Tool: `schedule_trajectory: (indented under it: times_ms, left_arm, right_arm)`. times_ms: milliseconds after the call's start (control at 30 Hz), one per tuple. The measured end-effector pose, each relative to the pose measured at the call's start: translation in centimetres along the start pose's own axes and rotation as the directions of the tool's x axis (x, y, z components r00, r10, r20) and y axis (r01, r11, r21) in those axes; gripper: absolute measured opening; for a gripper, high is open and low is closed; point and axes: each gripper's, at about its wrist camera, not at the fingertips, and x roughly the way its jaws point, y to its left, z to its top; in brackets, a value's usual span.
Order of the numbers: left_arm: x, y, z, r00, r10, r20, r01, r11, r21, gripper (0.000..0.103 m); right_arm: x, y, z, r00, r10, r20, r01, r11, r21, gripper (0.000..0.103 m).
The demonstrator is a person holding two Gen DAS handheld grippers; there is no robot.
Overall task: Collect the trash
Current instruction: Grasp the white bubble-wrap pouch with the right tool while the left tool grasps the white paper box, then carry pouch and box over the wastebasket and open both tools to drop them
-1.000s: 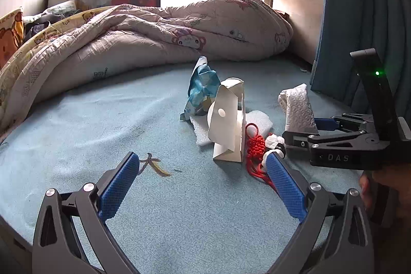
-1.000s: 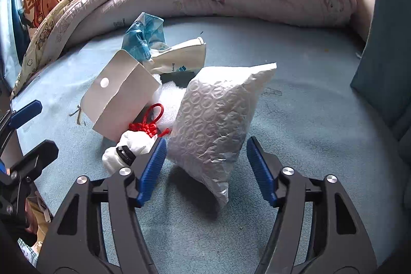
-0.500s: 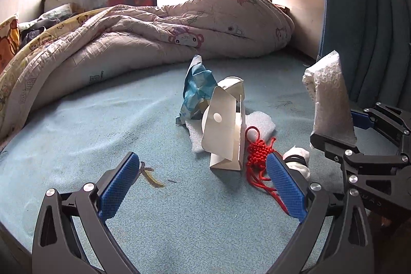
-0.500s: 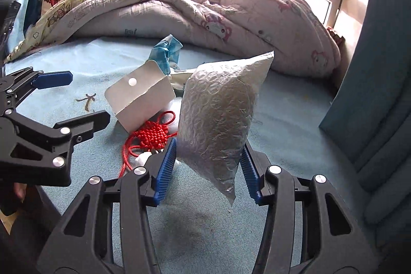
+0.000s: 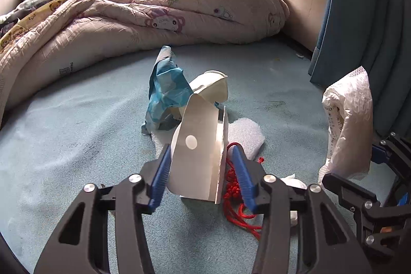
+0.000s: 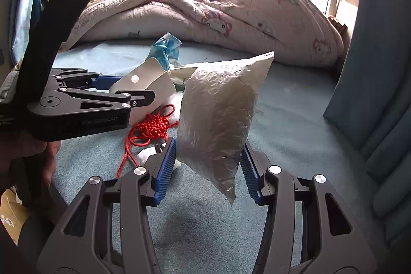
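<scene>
Left gripper (image 5: 203, 171) I've just been closing onto the white card box (image 5: 197, 158); right gripper (image 6: 209, 168) pinches the bubble mailer (image 6: 218, 117) beside it.

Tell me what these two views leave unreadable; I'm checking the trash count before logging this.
- White scrap: left wrist view, mostly behind the left gripper; unidentifiable.
- Foam sheet: its extent is hidden under the white carton.
- Red knot: its cord end runs behind the right gripper.
- Bubble bag print: too faint to read.
</scene>
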Motion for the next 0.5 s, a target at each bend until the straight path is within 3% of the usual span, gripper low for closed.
schedule_trajectory:
  times_ms: [33, 233, 500]
  left_arm:
    - [0.2, -0.1, 0.0, 1.0, -0.005, -0.006, 0.005, 1.0, 0.002, 0.028]
    - [-0.9, 0.3, -0.6, 1.0, -0.03, 0.009, 0.03, 0.999, -0.016, 0.005]
    - [-6.4, 1.1, -0.9, 0.995, -0.057, 0.078, 0.059, 0.998, -0.023, 0.005]
  right_arm:
    - [0.1, -0.2, -0.1, 1.0, 0.008, -0.002, -0.008, 1.0, 0.01, 0.046]
    - [-0.3, -1.1, -0.4, 0.999, 0.038, 0.0, -0.038, 0.998, 0.049, 0.046]
    - [-3.1, -1.5, 0.9, 0.993, 0.108, 0.056, -0.113, 0.988, 0.102, 0.046]
